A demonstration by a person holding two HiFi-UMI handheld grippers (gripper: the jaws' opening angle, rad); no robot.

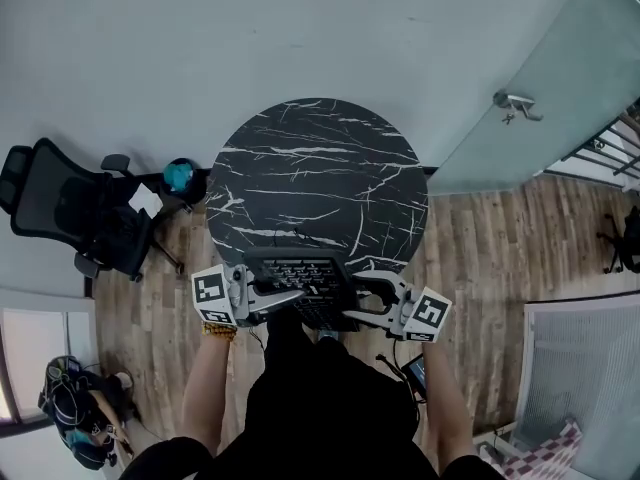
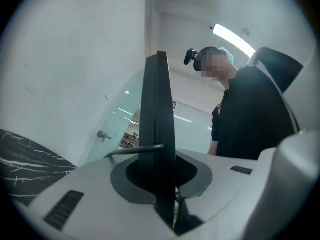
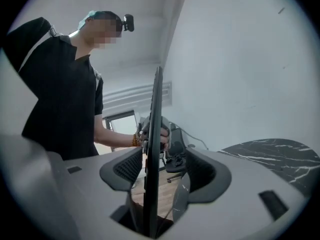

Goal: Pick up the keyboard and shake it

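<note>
Keyboard at near rim of table, one gripper at each end
Round black marble table (image 1: 318, 168) on a wood floor. Black keyboard (image 1: 303, 280) sits at the table's near rim, partly overhanging toward the person; cannot tell whether it rests on the top. Left gripper (image 1: 285, 303) at the keyboard's left end, jaws clamped on its edge. Right gripper (image 1: 355, 300) at the right end, jaws spread, keyboard edge between them, one pad standing clearly off it
</note>
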